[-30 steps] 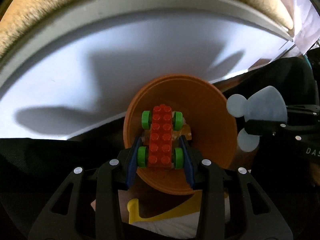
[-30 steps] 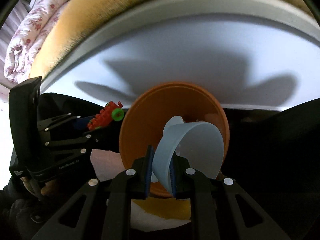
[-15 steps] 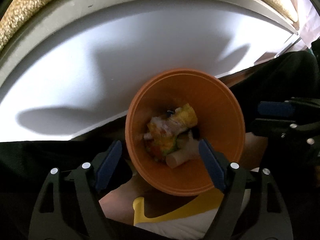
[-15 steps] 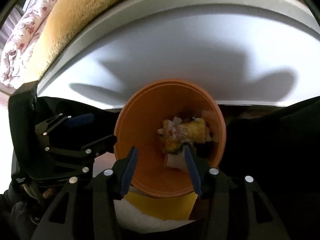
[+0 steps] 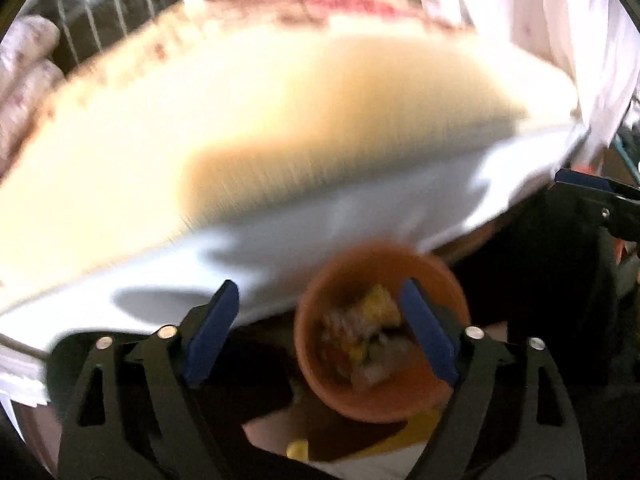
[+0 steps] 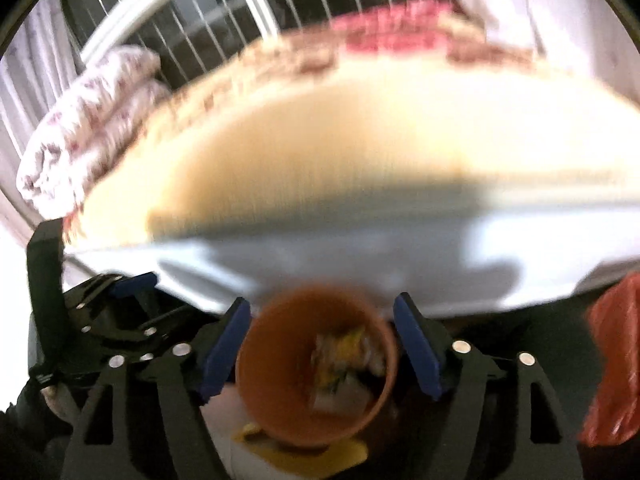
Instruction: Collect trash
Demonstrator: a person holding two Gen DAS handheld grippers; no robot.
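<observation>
An orange bin (image 5: 432, 392) stands on the floor beside the bed, with mixed yellow and white trash (image 5: 360, 340) inside it. My left gripper (image 5: 316, 292) hangs above the bin's left side. Its jaws are opening and nothing is between them. In the right wrist view the same orange bin (image 6: 272, 400) and its trash (image 6: 344, 360) lie right under my right gripper (image 6: 322, 306). Those jaws are opening too, well above the rim and empty. Both views are blurred by motion. The left gripper (image 6: 132, 284) also shows at the left of the right wrist view.
A bed with a tan blanket (image 5: 280, 140) and a white side panel (image 5: 360, 220) fills the space behind the bin. A folded floral quilt (image 6: 88, 120) lies at its left end before a window grille (image 6: 280, 4). A red bag (image 6: 612, 360) sits at the right.
The left gripper let go of the red toy car and the right let go of the pale blue cup over the bin. Both opened wide, rose and tilted up towards the bed.
</observation>
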